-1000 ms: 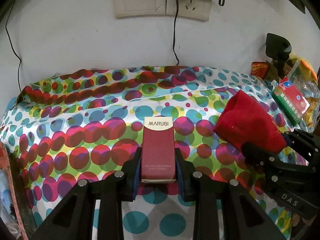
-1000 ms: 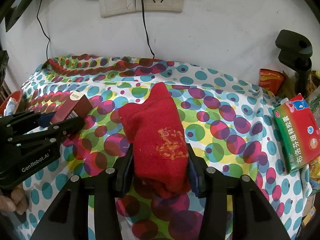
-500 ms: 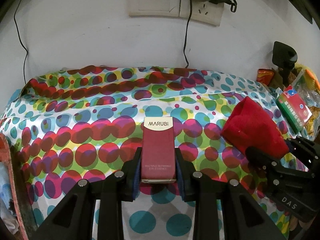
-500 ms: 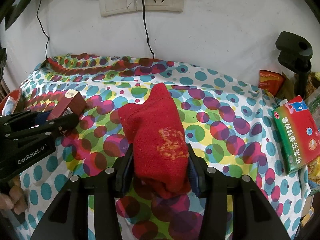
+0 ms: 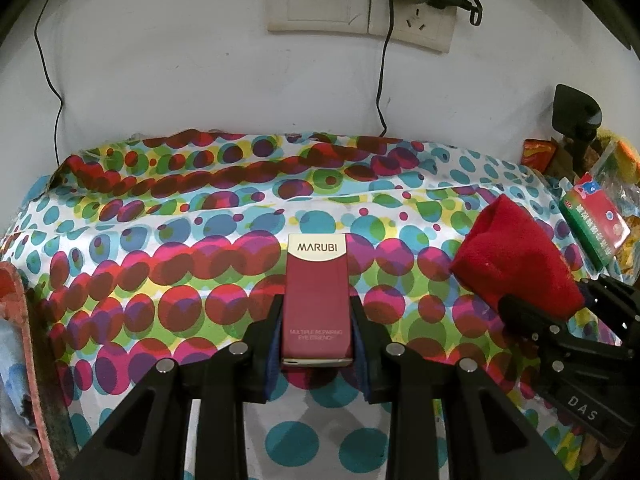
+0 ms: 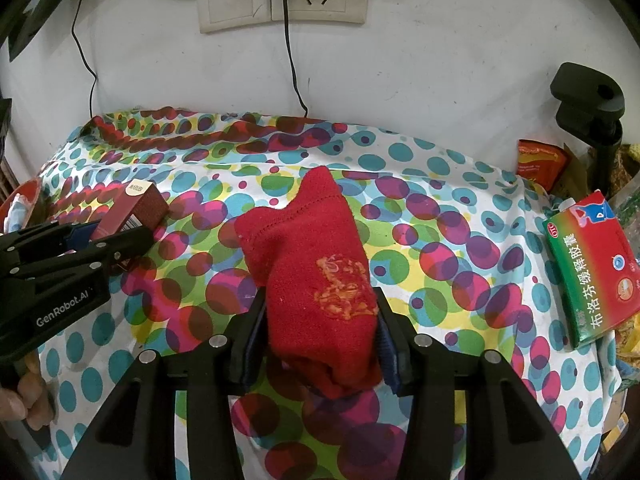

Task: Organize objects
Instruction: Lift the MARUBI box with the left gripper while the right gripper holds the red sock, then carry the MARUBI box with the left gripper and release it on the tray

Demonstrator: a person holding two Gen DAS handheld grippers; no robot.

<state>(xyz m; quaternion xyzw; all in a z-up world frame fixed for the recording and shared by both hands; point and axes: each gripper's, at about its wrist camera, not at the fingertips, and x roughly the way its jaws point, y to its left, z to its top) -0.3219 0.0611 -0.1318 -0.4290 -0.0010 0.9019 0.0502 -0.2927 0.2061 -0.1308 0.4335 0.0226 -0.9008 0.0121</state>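
My left gripper (image 5: 317, 330) is shut on a maroon MARUBI box (image 5: 316, 292) and holds it just over the polka-dot cloth (image 5: 160, 264). The box also shows in the right wrist view (image 6: 134, 210), at the left, in the left gripper (image 6: 116, 236). My right gripper (image 6: 320, 332) is shut on a folded red sock (image 6: 316, 264) with an orange print. The sock (image 5: 516, 256) and the right gripper (image 5: 560, 312) show at the right of the left wrist view.
A green and red medicine box (image 6: 592, 272) lies at the cloth's right edge, with snack packets (image 6: 540, 160) and a black stand (image 6: 592, 116) behind it. The white wall has sockets (image 6: 280, 0) and hanging cables. A red-rimmed object (image 5: 24, 360) sits at the left edge.
The left gripper with the box has drawn back and swung slightly, so more wall shows. The right gripper and sock have barely moved.
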